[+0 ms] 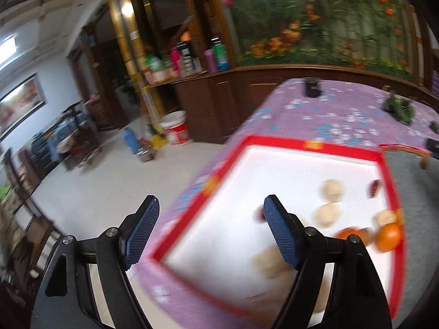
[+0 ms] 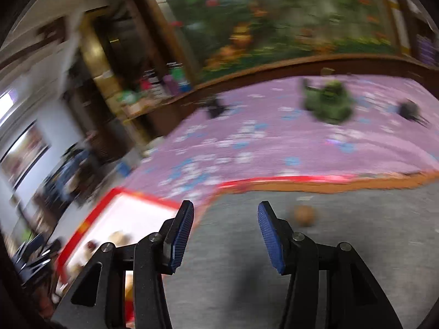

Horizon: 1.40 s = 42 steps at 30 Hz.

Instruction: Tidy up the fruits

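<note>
A red-rimmed white tray point(image 1: 315, 146) sits on a purple flowered tablecloth. Inside it lie several pale round fruits point(image 1: 332, 190), two oranges point(image 1: 388, 237) and small dark red fruits point(image 1: 374, 187). My left gripper point(image 1: 211, 205) hangs open over the tray's near left corner with nothing between its fingers. In the right wrist view my right gripper point(image 2: 226, 209) is open over a grey mat point(image 2: 356, 219). A small brown round fruit point(image 2: 304, 215) lies on the mat just right of the right fingertip. The tray point(image 2: 96, 213) shows at lower left there. Both views are blurred.
A green leafy object point(image 2: 328, 102) and small dark items point(image 2: 410, 109) lie farther back on the cloth. The grey mat has an orange and red border point(image 2: 329, 182). The table's left edge drops to a tiled floor with a white bucket point(image 1: 174, 126).
</note>
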Motion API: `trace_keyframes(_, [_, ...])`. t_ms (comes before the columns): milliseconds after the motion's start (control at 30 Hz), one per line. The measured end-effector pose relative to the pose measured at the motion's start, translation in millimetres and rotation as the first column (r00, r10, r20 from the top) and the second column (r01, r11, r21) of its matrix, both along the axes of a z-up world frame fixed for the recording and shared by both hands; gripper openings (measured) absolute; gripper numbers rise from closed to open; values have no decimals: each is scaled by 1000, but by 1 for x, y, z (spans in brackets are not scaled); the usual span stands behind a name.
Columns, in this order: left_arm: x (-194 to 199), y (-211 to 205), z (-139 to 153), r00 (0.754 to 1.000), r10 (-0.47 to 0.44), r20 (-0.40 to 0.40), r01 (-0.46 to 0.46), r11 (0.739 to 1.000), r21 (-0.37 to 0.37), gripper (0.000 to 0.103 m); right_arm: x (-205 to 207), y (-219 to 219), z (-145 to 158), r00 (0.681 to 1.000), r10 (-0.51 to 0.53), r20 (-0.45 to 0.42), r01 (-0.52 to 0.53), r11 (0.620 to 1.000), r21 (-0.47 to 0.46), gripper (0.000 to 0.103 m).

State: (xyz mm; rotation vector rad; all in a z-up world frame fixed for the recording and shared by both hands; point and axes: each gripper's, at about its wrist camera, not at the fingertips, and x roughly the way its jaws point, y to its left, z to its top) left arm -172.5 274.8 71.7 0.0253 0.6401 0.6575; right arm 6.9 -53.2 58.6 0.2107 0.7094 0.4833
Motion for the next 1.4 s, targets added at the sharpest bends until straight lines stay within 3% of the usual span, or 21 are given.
trace_keyframes(233, [-43, 47, -13, 988, 150, -36, -149, 989, 12, 79, 33, -29, -31, 981, -122, -152, 115, 992, -52, 45])
trace_keyframes(333, [-52, 56, -19, 983, 178, -31, -179, 984, -4, 79, 37, -27, -36, 983, -116, -140, 107, 992, -70, 43])
trace_keyframes(400, [-53, 57, -20, 984, 176, -28, -177, 984, -18, 79, 39, -22, -39, 984, -115, -138, 103, 990, -93, 42])
trace_keyframes(600, [-51, 45, -19, 990, 138, -13, -138, 990, -10, 79, 38, -14, -36, 982, -138, -128, 116, 979, -165, 23])
trace_keyframes(833, [-45, 36, -16, 994, 110, -8, -110, 994, -14, 79, 36, -12, -35, 984, -129, -120, 108, 980, -168, 22])
trace_keyframes(1000, [-43, 35, -13, 995, 103, 0, -103, 994, -20, 79, 30, -8, -32, 989, -18, -144, 11, 999, -48, 22])
trace_keyframes(1167, [-42, 32, -14, 995, 95, -4, -95, 995, -21, 79, 8, 12, -13, 981, 178, -74, -172, 982, 82, 21])
trace_keyframes(1300, [-42, 32, -16, 995, 96, -9, -96, 995, -28, 79, -10, 31, -5, 962, 271, -27, -267, 959, 92, 21])
trace_keyframes(1400, [-42, 34, -16, 995, 97, -13, -97, 995, -31, 79, -14, 38, -4, 958, 285, -19, -283, 956, 73, 21])
